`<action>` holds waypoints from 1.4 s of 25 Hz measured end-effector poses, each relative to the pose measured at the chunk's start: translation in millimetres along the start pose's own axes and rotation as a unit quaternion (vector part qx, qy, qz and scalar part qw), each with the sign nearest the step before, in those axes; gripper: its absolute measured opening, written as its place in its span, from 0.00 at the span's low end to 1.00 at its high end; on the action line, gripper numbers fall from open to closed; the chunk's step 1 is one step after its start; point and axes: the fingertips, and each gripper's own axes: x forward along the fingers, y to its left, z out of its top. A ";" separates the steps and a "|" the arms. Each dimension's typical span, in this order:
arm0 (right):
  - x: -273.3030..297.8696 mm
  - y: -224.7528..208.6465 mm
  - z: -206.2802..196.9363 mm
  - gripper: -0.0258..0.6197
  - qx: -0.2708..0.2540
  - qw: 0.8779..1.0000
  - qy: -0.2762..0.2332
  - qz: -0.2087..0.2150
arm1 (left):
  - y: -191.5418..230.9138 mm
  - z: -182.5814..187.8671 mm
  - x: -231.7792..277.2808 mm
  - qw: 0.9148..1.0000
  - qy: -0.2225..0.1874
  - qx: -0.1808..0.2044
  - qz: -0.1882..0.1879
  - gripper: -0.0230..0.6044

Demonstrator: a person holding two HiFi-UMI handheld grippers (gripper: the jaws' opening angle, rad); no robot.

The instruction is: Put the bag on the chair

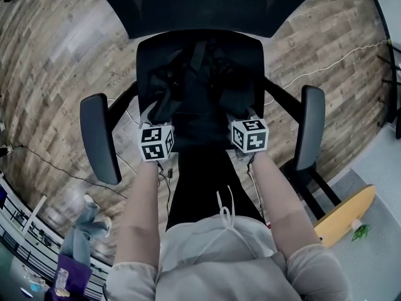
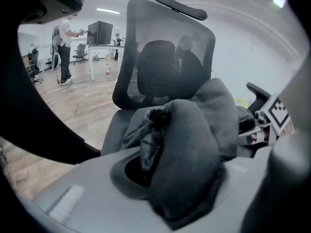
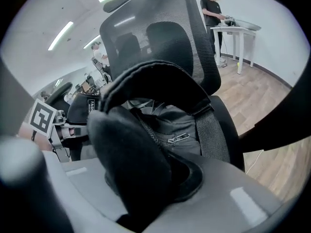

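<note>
Overhead, left tool [image 1: 165, 105], right tool [image 1: 236, 100] clench bag [image 1: 200, 74] on chair [image 1: 100, 137]; only right gripper view shows zipper [image 3: 179, 138].

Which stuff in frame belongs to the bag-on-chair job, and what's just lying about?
Job:
- bag, lying on the seat
- chair
- left gripper, shut on bag fabric
- right gripper, shut on the bag's padded strap

Lying about:
- cable on the floor
- wooden board
- white desk
</note>
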 end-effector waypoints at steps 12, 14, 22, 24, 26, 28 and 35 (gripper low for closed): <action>-33.4 -3.9 -5.8 0.57 -0.020 0.997 -0.058 -0.049 | 3.0 -16.7 -29.6 0.995 -0.009 -0.076 0.062 0.52; -40.9 -6.2 -10.3 0.62 -0.017 0.997 -0.058 -0.050 | 0.0 -21.4 -36.0 0.994 -0.011 -0.087 0.063 0.58; -72.2 1.2 -26.7 0.64 -0.028 0.996 -0.074 -0.051 | -14.5 -37.4 -72.7 0.992 -0.031 -0.095 0.072 0.59; -84.4 6.4 -28.5 0.64 -0.040 0.995 -0.079 -0.047 | -24.5 -38.3 -83.6 0.994 -0.033 -0.078 0.070 0.58; -98.6 11.7 -30.0 0.62 -0.046 0.994 -0.085 -0.046 | -34.1 -41.1 -96.2 0.995 -0.031 -0.060 0.069 0.56; -113.6 17.0 -31.3 0.52 -0.043 0.994 -0.087 -0.050 | -40.6 -41.2 -113.0 0.995 -0.034 -0.061 0.074 0.47; -163.1 41.1 -25.3 0.17 -0.067 0.992 -0.103 -0.041 | -78.4 -19.9 -170.8 0.992 -0.078 -0.085 0.056 0.13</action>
